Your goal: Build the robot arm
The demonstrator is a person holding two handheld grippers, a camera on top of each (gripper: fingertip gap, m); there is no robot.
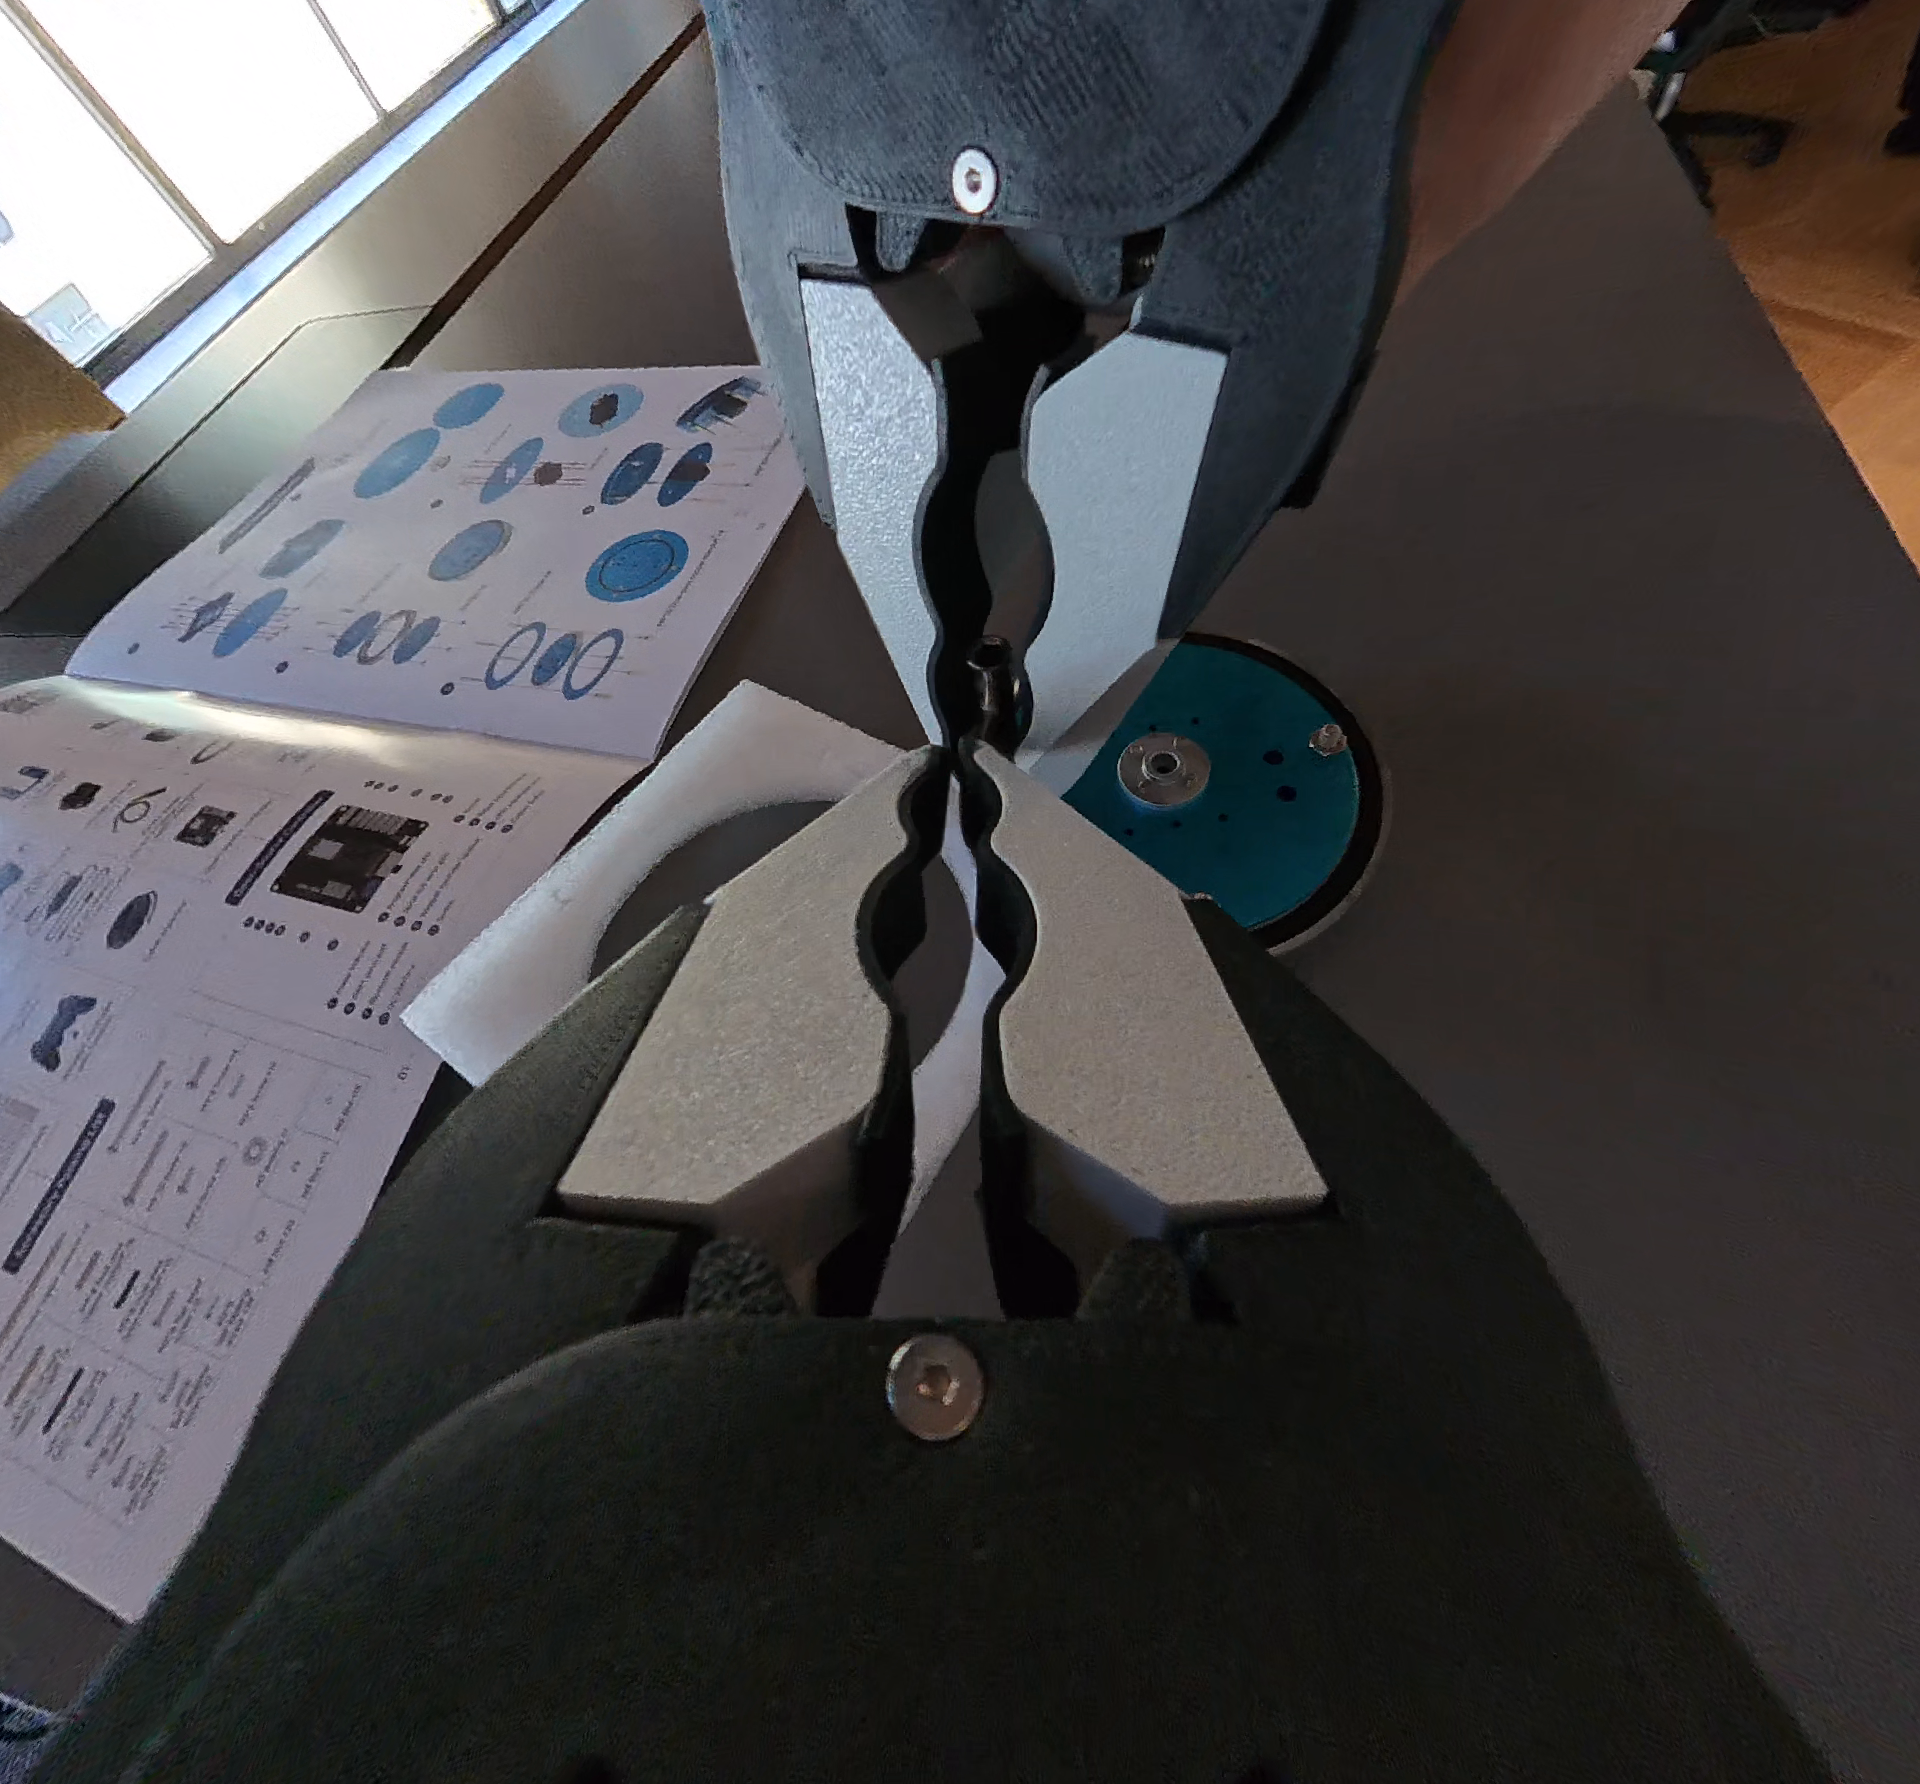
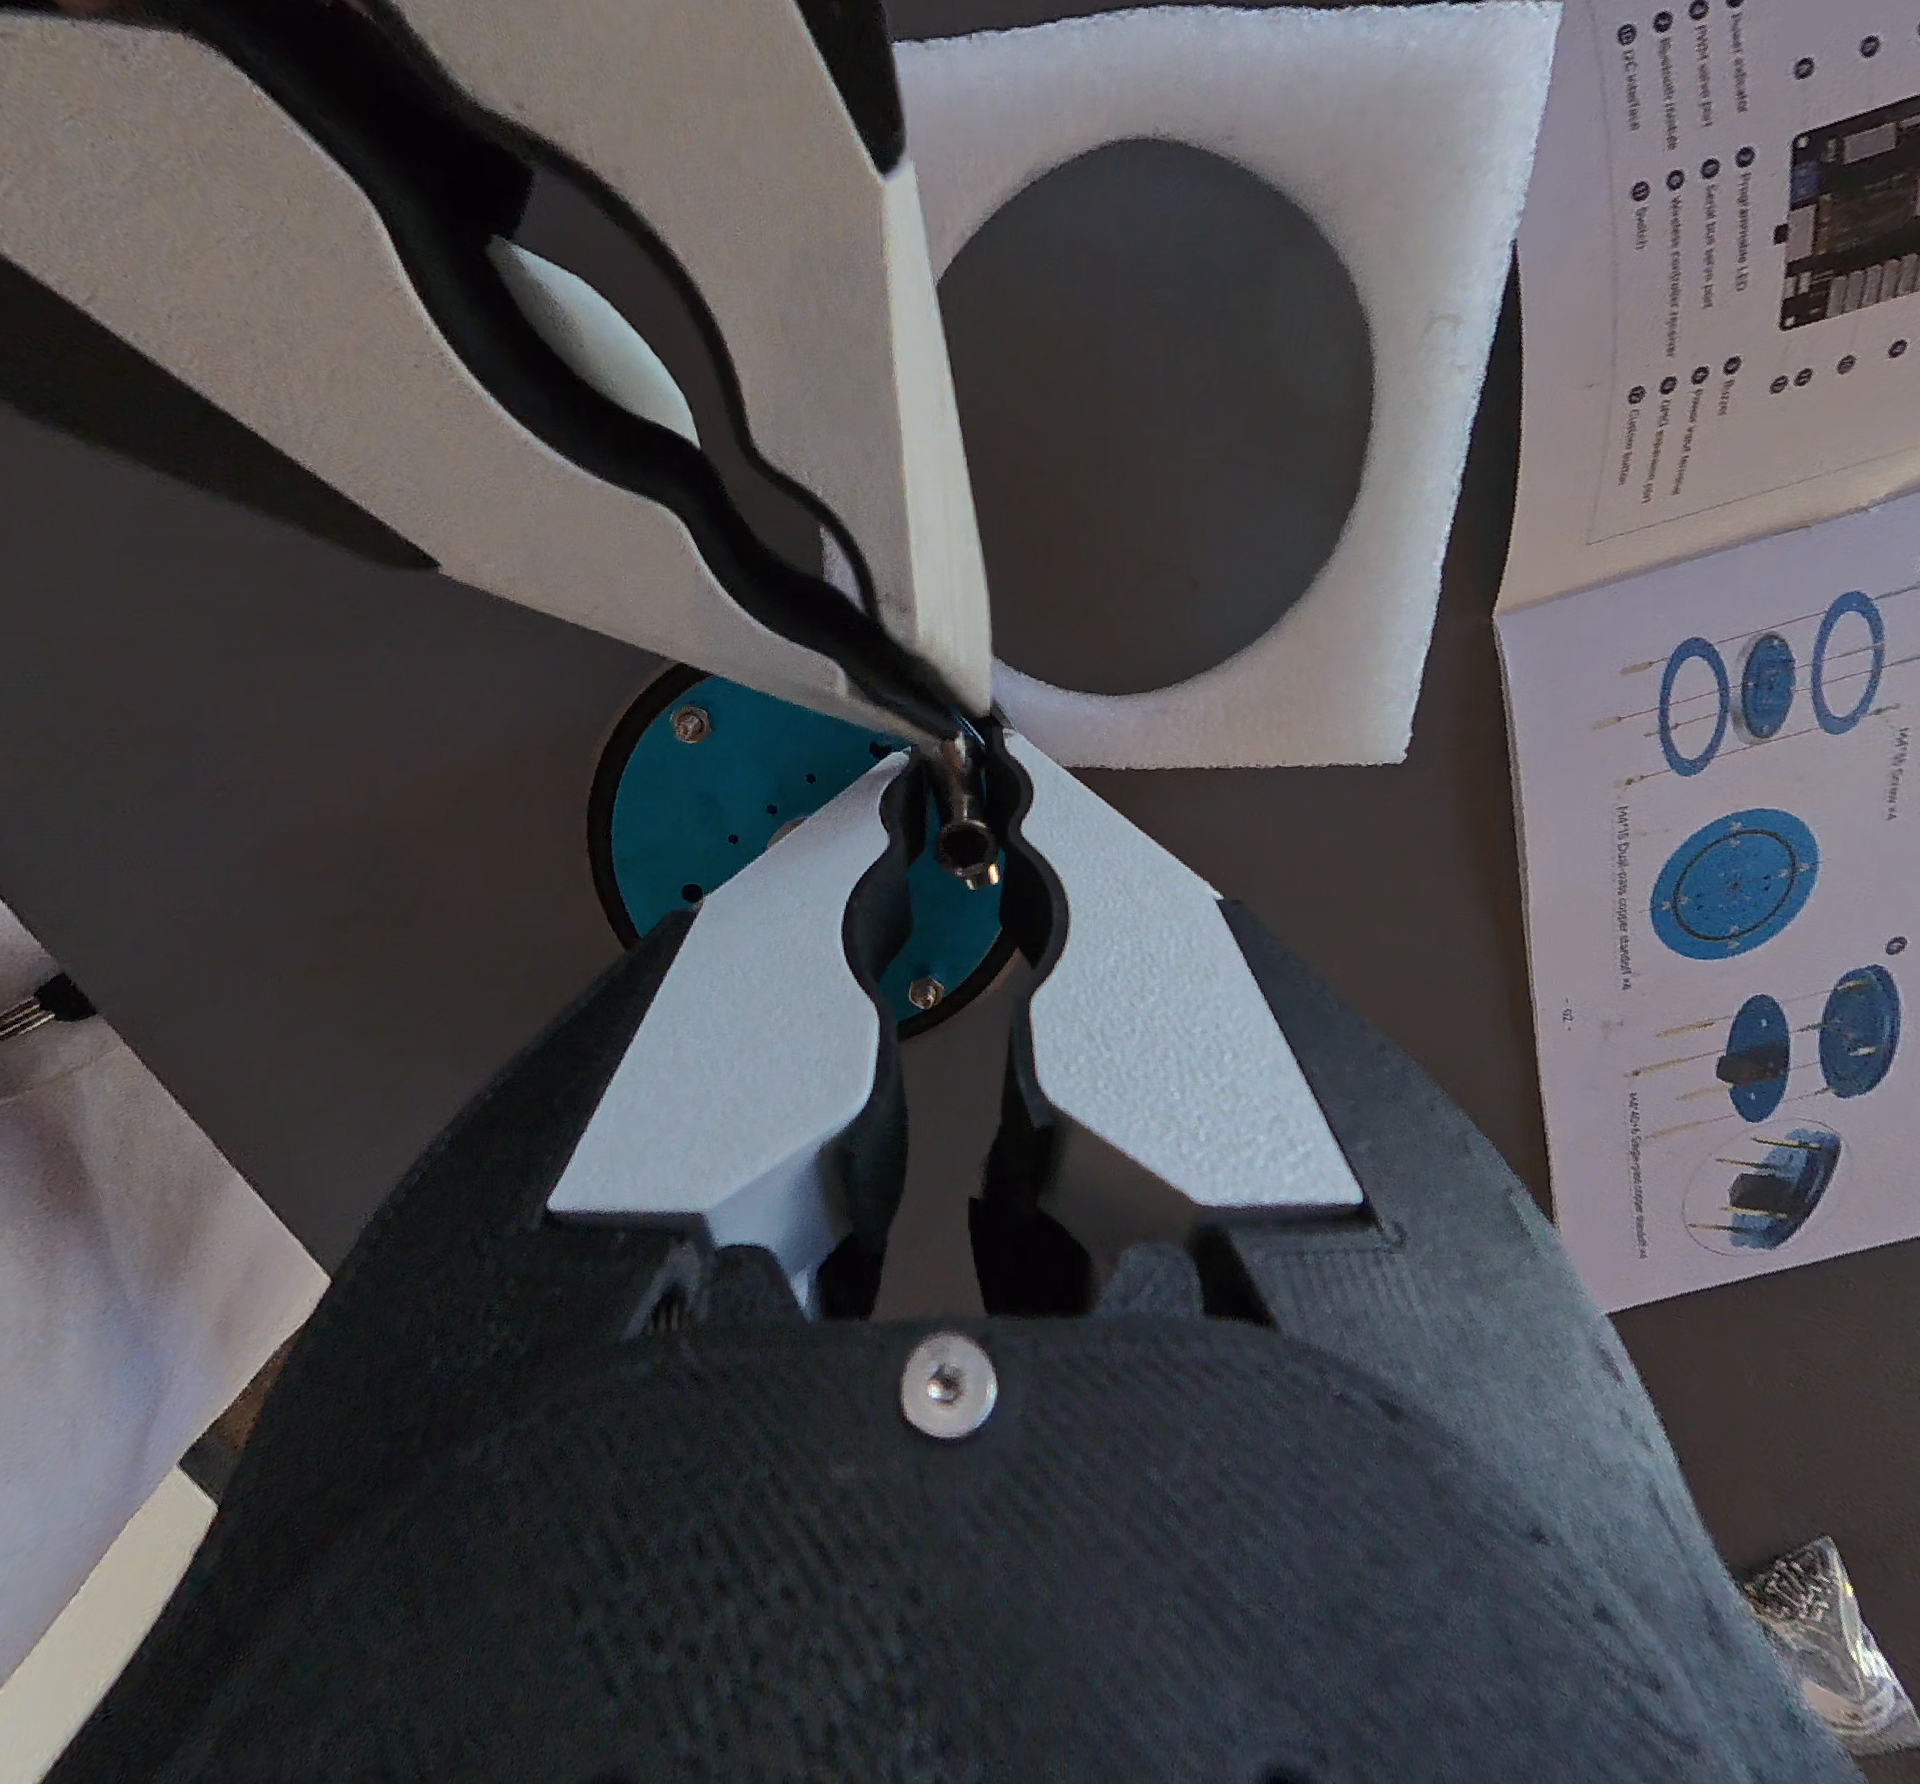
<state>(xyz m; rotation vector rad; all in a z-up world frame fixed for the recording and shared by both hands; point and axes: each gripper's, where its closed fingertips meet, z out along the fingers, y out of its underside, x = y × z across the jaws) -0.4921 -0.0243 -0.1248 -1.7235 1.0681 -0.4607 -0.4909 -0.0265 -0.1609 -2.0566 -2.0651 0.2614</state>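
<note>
Watching both views, I see the screw (image 2: 966, 825) lying along the right gripper's (image 2: 951, 749) fingers, head toward its camera, inside their narrow gap. I cannot tell if they clamp it. The left gripper (image 1: 951, 766) pinches its far end, tip to tip. A blue disc (image 1: 1236, 799) sits on the tabletop (image 1: 1558, 591) below, and the booklet (image 1: 312, 799) bears print.

The right gripper (image 2: 961, 768) covers much of the blue disc (image 2: 717, 799) beneath; the booklet (image 2: 1704, 903) runs off-frame beside it.

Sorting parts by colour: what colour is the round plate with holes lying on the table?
Teal-blue round plate, black-rimmed; clearest in the left wrist view.
</note>
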